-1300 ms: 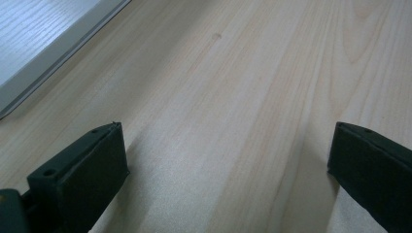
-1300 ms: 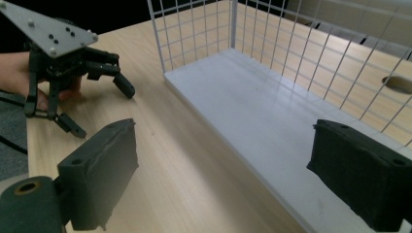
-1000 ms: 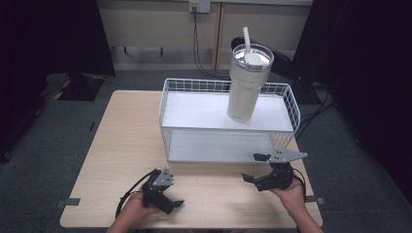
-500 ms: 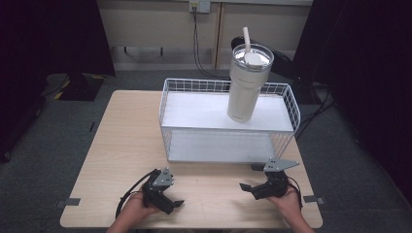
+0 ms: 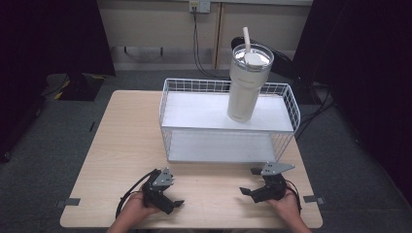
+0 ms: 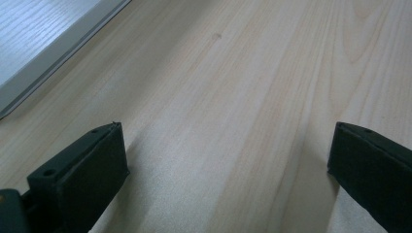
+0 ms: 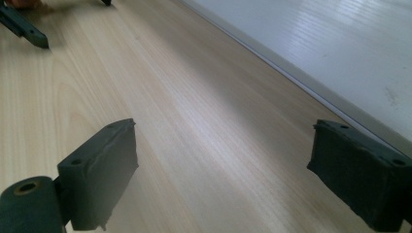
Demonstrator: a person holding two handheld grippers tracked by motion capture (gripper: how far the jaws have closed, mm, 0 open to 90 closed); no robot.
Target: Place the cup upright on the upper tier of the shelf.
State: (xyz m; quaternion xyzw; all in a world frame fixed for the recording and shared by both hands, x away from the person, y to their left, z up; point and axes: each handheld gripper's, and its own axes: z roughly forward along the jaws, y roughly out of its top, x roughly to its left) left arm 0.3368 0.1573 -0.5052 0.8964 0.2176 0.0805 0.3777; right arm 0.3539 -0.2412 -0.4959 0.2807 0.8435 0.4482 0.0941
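Beyond both grippers' empty jaws — tumbler (image 5: 247, 82), well apart.

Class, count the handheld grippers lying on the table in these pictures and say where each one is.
2. The left gripper rests near the table's front-left edge; the right gripper rests front-right, before the wire basket.

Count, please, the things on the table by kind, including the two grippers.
Tumbler with straw: 1
Wire basket: 1
Grippers: 2, left gripper and right gripper, both open
Total: 4

Overhead forward-down view, two low tabletop (image 5: 121, 145) close-ups
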